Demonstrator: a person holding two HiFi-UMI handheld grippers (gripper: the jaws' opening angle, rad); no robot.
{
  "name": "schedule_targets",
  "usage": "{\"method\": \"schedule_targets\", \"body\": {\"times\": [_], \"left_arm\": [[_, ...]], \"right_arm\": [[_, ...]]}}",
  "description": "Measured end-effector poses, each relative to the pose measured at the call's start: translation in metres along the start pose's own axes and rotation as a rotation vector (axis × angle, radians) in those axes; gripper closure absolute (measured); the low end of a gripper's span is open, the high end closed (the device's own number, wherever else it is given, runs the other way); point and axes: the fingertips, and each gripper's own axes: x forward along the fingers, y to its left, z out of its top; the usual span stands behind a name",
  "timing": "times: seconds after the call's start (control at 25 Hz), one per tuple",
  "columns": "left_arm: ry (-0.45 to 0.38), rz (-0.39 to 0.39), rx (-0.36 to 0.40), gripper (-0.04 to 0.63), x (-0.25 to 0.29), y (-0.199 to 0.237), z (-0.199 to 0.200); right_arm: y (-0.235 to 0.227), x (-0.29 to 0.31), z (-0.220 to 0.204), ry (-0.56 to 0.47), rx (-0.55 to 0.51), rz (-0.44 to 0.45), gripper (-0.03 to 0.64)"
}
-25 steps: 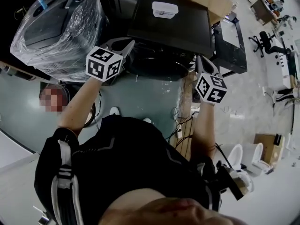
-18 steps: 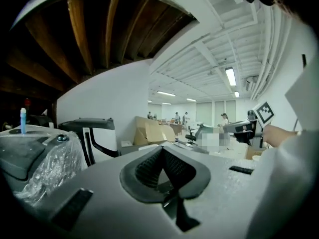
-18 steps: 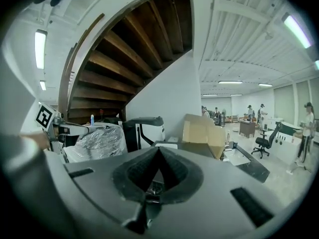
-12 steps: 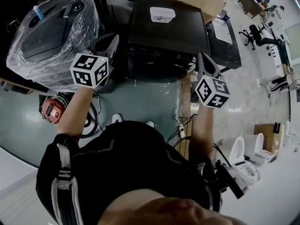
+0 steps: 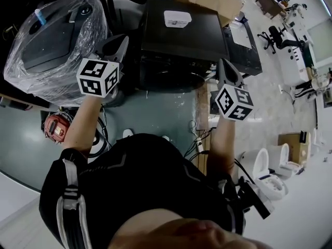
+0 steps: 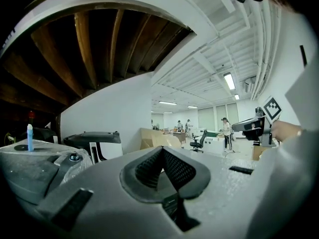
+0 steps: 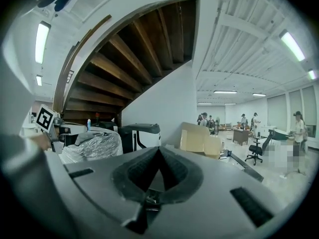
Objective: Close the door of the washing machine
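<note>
R tool (image 5: 223, 66) closed; washer (image 5: 184, 35) front twd person

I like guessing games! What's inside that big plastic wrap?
A dark grey machine with a small blue piece on top. The crinkled plastic wrap hides its lower part.

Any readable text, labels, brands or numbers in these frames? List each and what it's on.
White label on top of the washing machine: it carries print, but this is too small and blurred to read.
Marker cubes, left and right: black-and-white square patterns only, no words or numbers.
Nothing else is legible in any view.
</note>
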Motion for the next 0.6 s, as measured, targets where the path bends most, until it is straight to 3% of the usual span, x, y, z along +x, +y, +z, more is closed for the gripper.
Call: {"method": "schedule_targets", "body": {"times": [0.48, 0.6], "left_arm": [[-0.005, -0.010, 0.020, 0.592, 0.008, -0.001, 0.007], [-0.006, 0.000, 0.068, 0.591, 0.011, -0.008, 0.009]], "right_arm": [[-0.001, -0.001, 0.016, -0.029, -0.024, -0.025, 0.614], [-0.005, -0.002, 0.013, -0.024, -0.026, -0.028, 0.614]]}}
